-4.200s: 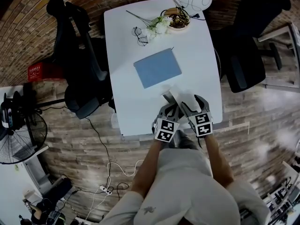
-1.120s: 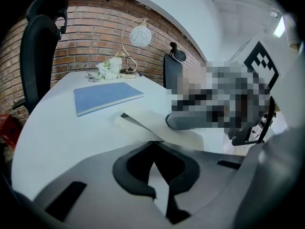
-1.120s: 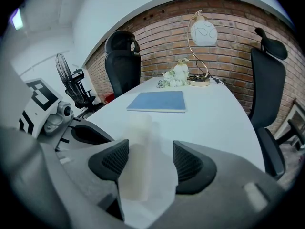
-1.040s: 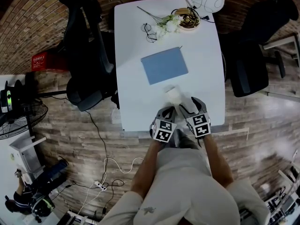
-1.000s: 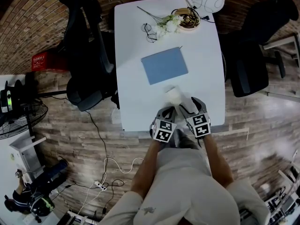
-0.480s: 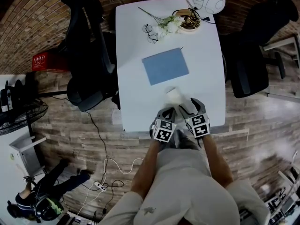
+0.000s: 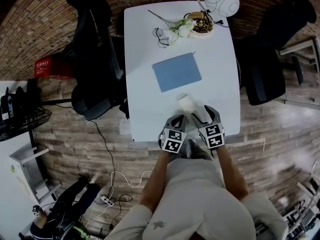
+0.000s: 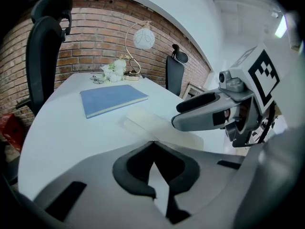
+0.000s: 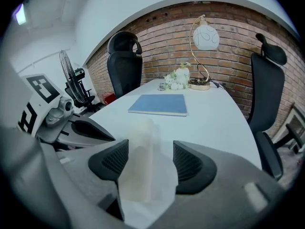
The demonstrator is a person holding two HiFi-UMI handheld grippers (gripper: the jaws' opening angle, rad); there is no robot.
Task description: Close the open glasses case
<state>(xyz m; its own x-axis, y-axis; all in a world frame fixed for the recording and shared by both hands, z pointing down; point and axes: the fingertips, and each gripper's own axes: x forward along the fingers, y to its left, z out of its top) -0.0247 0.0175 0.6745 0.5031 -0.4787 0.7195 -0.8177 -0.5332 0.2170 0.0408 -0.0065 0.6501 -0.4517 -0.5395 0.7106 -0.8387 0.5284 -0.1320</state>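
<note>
The white glasses case (image 7: 186, 103) lies near the front edge of the white table (image 7: 145, 104). In the right gripper view the case (image 9: 138, 175) stands between the jaws of my right gripper (image 9: 150, 159), which is open, with a gap to each pad. In the head view the right gripper (image 7: 200, 115) sits just right of the case. My left gripper (image 7: 181, 118) is just below the case's left side. In the left gripper view the left gripper (image 8: 152, 144) is shut with nothing in it, and the case (image 8: 157, 125) lies flat just ahead.
A blue notebook (image 7: 177, 72) lies mid-table beyond the case. Glasses (image 7: 159, 35), white flowers (image 7: 176, 29), a small dish (image 7: 202, 23) and a globe lamp (image 7: 221, 1) stand at the far end. Black office chairs flank the table at left (image 7: 95, 59) and right (image 7: 265, 69).
Four seconds ago the case showed wider, with a flap spread out; now it looks compact. Over the last second both grippers and the case have barely moved.
</note>
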